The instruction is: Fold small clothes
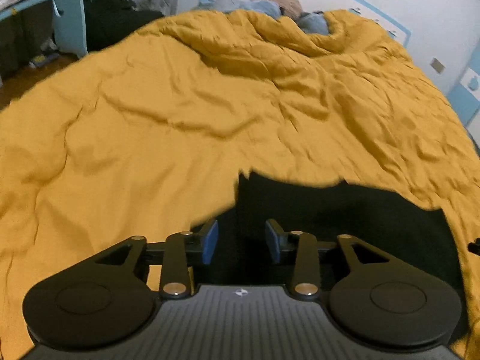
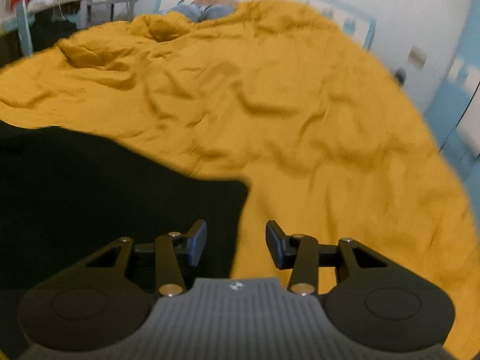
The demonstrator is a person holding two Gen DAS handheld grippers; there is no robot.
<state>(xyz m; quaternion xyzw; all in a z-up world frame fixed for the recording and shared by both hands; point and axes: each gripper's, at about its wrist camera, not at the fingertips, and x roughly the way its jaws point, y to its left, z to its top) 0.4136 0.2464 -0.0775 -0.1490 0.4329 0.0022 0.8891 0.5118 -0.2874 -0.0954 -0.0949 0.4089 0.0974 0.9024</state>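
A black garment (image 1: 345,219) lies flat on the mustard-yellow bed cover (image 1: 180,105). In the left wrist view my left gripper (image 1: 241,241) stands open over the garment's left edge, its blue pads (image 1: 210,243) apart with nothing pressed between them. In the right wrist view the same black garment (image 2: 105,198) fills the lower left, its right corner near the centre. My right gripper (image 2: 236,244) is open above that right edge, one finger over black cloth, the other over the yellow cover (image 2: 300,120). Whether either gripper touches the cloth is hidden.
Blue and tan soft toys or pillows (image 1: 279,6) lie at the head of the bed against a white and blue wall (image 1: 390,6). A blue desk leg (image 1: 67,15) and dark clutter stand beyond the left side of the bed. Grey chairs (image 2: 114,0) are further back.
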